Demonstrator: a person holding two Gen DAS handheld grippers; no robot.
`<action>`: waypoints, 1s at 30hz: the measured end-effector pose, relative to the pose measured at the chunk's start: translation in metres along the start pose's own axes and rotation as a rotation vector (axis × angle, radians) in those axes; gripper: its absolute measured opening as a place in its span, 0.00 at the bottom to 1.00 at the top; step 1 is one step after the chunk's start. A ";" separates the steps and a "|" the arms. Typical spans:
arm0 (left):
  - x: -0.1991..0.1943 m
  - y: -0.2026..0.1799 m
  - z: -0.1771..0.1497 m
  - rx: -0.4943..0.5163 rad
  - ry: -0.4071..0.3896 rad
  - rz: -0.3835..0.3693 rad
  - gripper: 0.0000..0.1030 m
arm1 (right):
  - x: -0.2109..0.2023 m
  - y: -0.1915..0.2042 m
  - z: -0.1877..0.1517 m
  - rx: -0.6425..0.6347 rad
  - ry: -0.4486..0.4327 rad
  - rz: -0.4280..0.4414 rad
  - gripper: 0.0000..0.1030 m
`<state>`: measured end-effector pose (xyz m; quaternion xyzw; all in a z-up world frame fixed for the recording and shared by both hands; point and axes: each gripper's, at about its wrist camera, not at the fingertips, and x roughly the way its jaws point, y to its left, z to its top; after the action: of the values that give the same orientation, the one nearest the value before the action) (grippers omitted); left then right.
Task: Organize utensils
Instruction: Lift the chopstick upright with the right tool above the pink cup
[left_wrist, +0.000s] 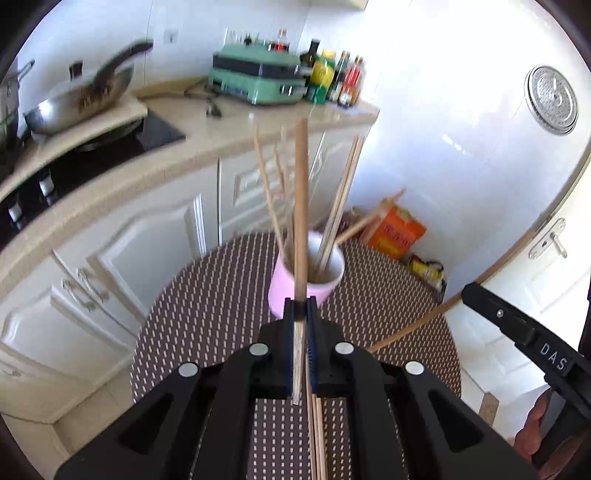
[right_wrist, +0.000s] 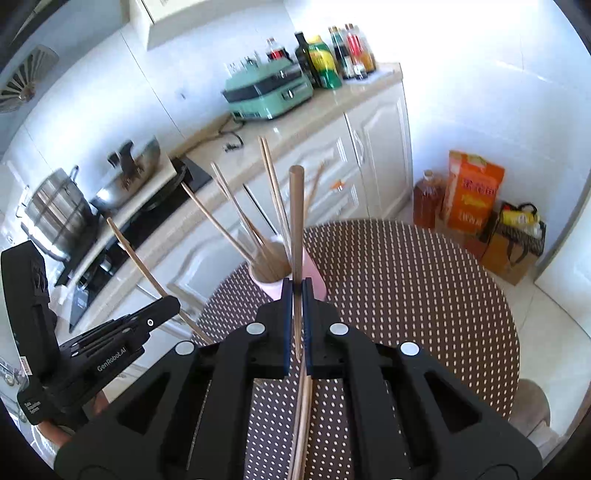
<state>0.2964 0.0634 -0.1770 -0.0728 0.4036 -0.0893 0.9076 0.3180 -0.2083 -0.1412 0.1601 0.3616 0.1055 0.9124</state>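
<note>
A pink cup (left_wrist: 284, 291) with a white inside stands on the round dotted table (left_wrist: 207, 314) and holds several wooden chopsticks (left_wrist: 340, 199). My left gripper (left_wrist: 301, 306) is shut on a wooden chopstick (left_wrist: 301, 192) that points up, just short of the cup. My right gripper (right_wrist: 295, 288) is shut on another wooden chopstick (right_wrist: 296, 221), also upright, close in front of the cup (right_wrist: 314, 273). Each gripper shows in the other's view, the right one (left_wrist: 517, 325) with its chopstick (left_wrist: 443, 306), the left one (right_wrist: 110, 336) with its chopstick (right_wrist: 147, 273).
More chopsticks (left_wrist: 317, 435) lie on the table under the left gripper, and some (right_wrist: 301, 417) under the right one. A kitchen counter (left_wrist: 207, 136) behind carries a wok (left_wrist: 81, 96), a green appliance (left_wrist: 258, 77) and bottles (left_wrist: 332, 77). Bags (right_wrist: 472, 195) stand on the floor.
</note>
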 end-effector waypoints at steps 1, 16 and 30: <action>-0.005 -0.002 0.006 0.002 -0.018 0.000 0.06 | -0.003 0.002 0.004 -0.002 -0.010 0.003 0.05; -0.026 -0.022 0.083 -0.017 -0.213 0.006 0.07 | -0.012 0.011 0.056 0.000 -0.126 0.046 0.05; 0.023 -0.038 0.097 0.041 -0.175 0.046 0.07 | 0.036 0.012 0.078 -0.023 -0.081 0.064 0.05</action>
<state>0.3799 0.0268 -0.1217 -0.0527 0.3223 -0.0701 0.9426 0.3971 -0.2030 -0.1061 0.1650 0.3178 0.1323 0.9243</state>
